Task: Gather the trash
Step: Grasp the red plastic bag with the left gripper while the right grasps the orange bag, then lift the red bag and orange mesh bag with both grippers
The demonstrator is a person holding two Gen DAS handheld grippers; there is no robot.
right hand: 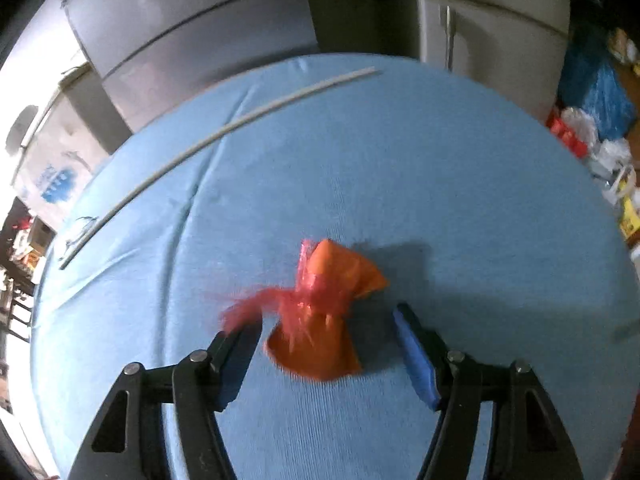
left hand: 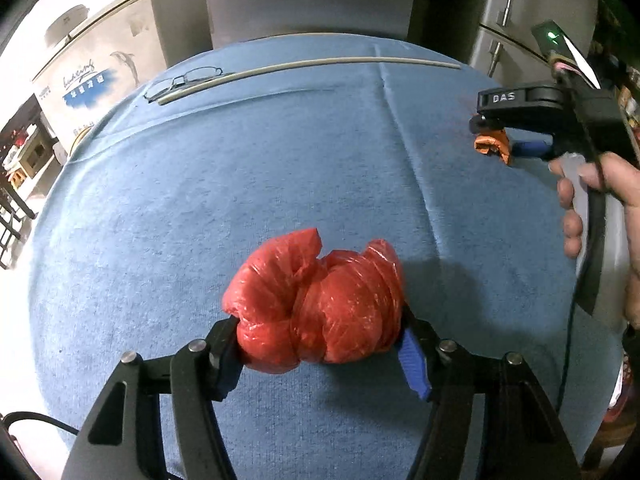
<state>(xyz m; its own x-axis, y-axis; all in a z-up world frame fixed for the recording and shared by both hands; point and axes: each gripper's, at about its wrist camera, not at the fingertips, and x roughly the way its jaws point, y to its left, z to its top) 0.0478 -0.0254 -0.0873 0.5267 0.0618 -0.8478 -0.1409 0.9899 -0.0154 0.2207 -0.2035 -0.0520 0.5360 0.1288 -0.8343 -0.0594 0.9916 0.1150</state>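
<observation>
A crumpled red plastic bag (left hand: 320,304) sits between the fingers of my left gripper (left hand: 324,340), which is shut on it over the blue cloth (left hand: 200,208). An orange wrapper tied with red plastic (right hand: 324,316) lies on the cloth between the spread fingers of my right gripper (right hand: 320,344), which is open around it; the left pad (right hand: 236,360) is close to the red plastic fringe. In the left wrist view the right gripper (left hand: 520,136) is at the far right, with the orange wrapper (left hand: 494,146) at its fingers.
A long white stick (left hand: 304,66) lies across the far side of the cloth, with a pair of glasses (left hand: 182,80) beside it. Grey fridges (right hand: 492,20) and a white freezer (left hand: 92,72) stand behind the table. Bags (right hand: 592,120) lie on the floor at the right.
</observation>
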